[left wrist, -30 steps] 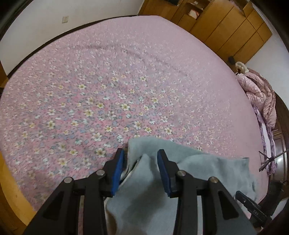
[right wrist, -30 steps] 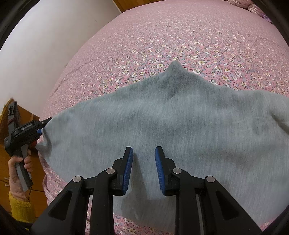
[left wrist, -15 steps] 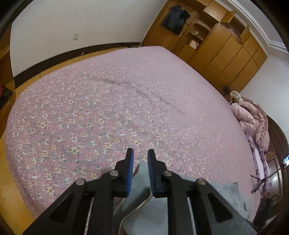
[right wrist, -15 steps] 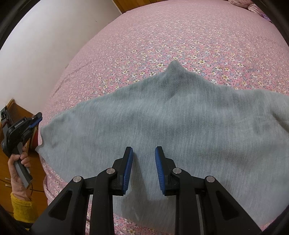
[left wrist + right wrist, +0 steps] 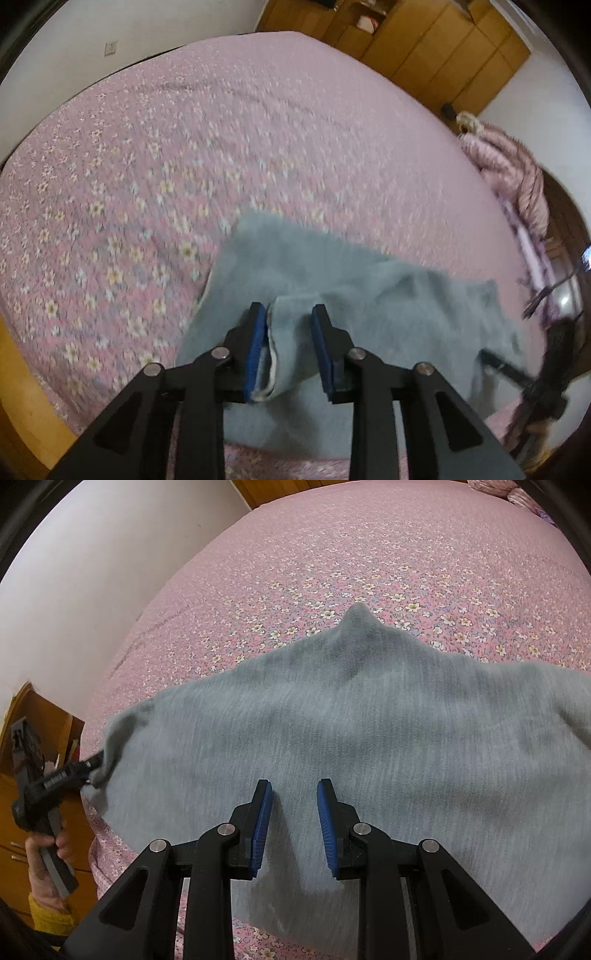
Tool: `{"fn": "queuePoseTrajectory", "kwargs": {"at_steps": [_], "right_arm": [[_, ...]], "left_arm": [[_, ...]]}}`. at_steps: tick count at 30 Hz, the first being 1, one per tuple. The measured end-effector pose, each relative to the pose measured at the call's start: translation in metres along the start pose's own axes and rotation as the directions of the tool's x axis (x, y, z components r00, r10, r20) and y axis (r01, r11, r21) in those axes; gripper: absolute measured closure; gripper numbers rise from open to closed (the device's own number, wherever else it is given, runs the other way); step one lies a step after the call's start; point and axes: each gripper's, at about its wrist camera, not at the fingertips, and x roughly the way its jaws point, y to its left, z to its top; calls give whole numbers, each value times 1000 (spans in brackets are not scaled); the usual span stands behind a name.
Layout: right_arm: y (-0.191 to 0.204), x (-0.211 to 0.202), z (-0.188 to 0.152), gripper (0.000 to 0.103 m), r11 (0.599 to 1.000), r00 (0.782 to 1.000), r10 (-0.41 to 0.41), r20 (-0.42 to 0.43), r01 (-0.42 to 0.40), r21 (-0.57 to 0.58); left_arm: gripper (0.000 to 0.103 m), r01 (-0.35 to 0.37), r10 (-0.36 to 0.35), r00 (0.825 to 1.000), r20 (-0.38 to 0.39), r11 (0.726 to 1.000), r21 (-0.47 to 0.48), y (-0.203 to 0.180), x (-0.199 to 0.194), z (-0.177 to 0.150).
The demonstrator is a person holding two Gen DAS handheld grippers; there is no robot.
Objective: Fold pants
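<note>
Grey-blue pants (image 5: 332, 720) lie spread on a pink floral bedspread (image 5: 369, 554). In the left wrist view the pants (image 5: 369, 295) are rumpled, and my left gripper (image 5: 288, 325) stands open with a folded hem edge between its blue pads, not pinched. In the right wrist view my right gripper (image 5: 294, 801) is open just above the near part of the cloth, holding nothing. The left gripper also shows in that view (image 5: 85, 771), at the pants' left corner.
The bed's wooden edge (image 5: 22, 387) runs at lower left. Wooden wardrobes (image 5: 443, 48) stand at the back. A pink quilted coat (image 5: 509, 177) lies at the right. A white wall (image 5: 92, 554) borders the bed's far left side.
My left gripper was shut and raised half a second ago; now it is open and down at the pants' hem. The pants' left corner has bunched. The right gripper has not moved.
</note>
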Motion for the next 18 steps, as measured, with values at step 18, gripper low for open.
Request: {"fn": "queuePoseTrajectory", "kwargs": {"at_steps": [18], "right_arm": [[1,-1,-2,77,1000,1000,-4,7,4,-15]], "left_arm": [[100,26,-34,995,94,996,83,-16,-1,-14]]}}
